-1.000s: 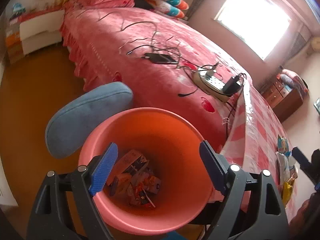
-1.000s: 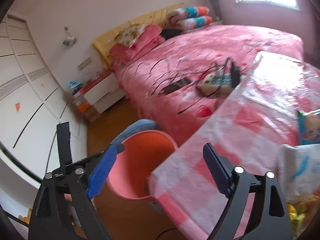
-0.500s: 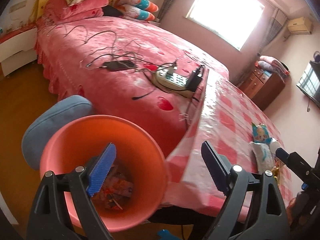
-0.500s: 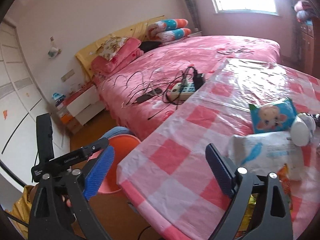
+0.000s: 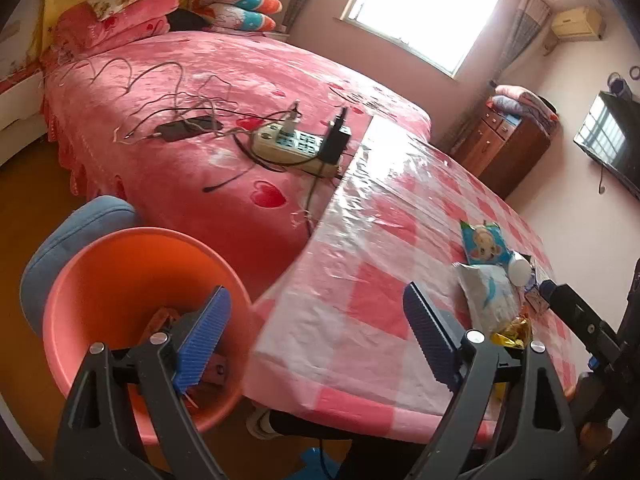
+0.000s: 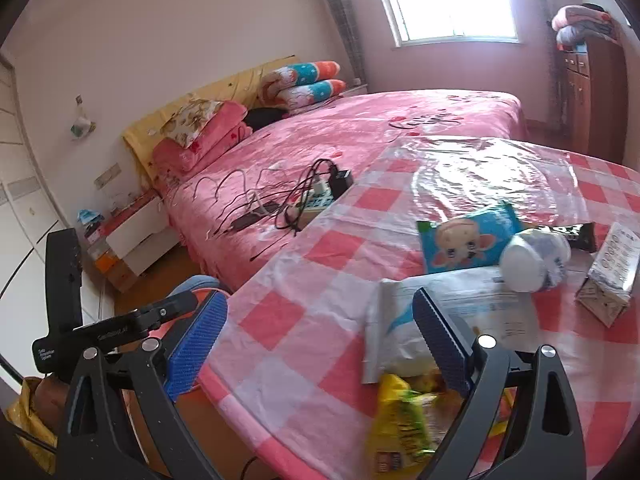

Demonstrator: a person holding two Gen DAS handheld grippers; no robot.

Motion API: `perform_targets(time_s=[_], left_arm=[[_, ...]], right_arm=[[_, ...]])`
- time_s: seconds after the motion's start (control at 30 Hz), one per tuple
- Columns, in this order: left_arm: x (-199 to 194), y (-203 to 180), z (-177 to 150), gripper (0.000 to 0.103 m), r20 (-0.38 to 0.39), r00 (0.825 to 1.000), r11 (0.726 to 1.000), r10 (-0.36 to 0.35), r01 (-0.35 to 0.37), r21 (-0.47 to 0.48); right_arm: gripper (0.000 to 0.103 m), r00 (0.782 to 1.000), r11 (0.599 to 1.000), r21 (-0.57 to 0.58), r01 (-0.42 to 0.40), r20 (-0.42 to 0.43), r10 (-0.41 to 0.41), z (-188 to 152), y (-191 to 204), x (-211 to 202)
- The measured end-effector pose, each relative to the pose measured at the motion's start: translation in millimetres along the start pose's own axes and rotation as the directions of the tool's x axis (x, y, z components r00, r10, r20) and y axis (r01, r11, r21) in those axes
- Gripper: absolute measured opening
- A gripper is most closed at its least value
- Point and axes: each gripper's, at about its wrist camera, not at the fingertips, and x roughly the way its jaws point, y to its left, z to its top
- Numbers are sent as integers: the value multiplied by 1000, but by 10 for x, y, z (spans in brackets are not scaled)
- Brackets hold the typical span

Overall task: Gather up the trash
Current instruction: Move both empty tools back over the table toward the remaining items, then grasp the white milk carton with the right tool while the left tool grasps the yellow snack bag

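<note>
An orange bin [image 5: 120,272] stands on the floor at the table's left end, with wrappers in its bottom. My left gripper [image 5: 316,320] hangs open and empty, one finger over the bin, the other over the pink checked tablecloth [image 5: 380,280]. Trash lies on the table's right part: a blue monkey packet [image 5: 484,244], a white pouch [image 5: 488,292] and a yellow wrapper [image 5: 512,332]. My right gripper [image 6: 320,320] is open and empty above the cloth, its right finger beside the white pouch [image 6: 452,320] and the yellow wrapper [image 6: 404,420]. Beyond lie the blue packet [image 6: 468,240], a white bottle [image 6: 532,260], a small carton [image 6: 612,276] and a dark bar wrapper [image 6: 572,232].
A pink bed [image 5: 240,80] adjoins the table, with a power strip [image 5: 300,144] and loose cables on it. A blue padded stool [image 5: 80,224] stands behind the bin. A wooden dresser [image 5: 500,148] and a wall television [image 5: 608,136] are at the far right.
Both views have swung right, from the bin toward the table. My left gripper has come away from over the bin's mouth. The table trash now fills the right wrist view.
</note>
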Motion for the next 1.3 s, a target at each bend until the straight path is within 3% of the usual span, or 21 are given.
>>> perform_targets(time_s=[0.77,1.3], left_arm=[[244,-955,-171,88,-99,994,989,-56,69,131],[419,-1421,-272,88,-173,983,979,-63,95,179]], right_arm=[[93,989,987,87,131,55,-137,-70,-776,-298],[93,983,964,223,148,73,-168,-65,-1437,-530]])
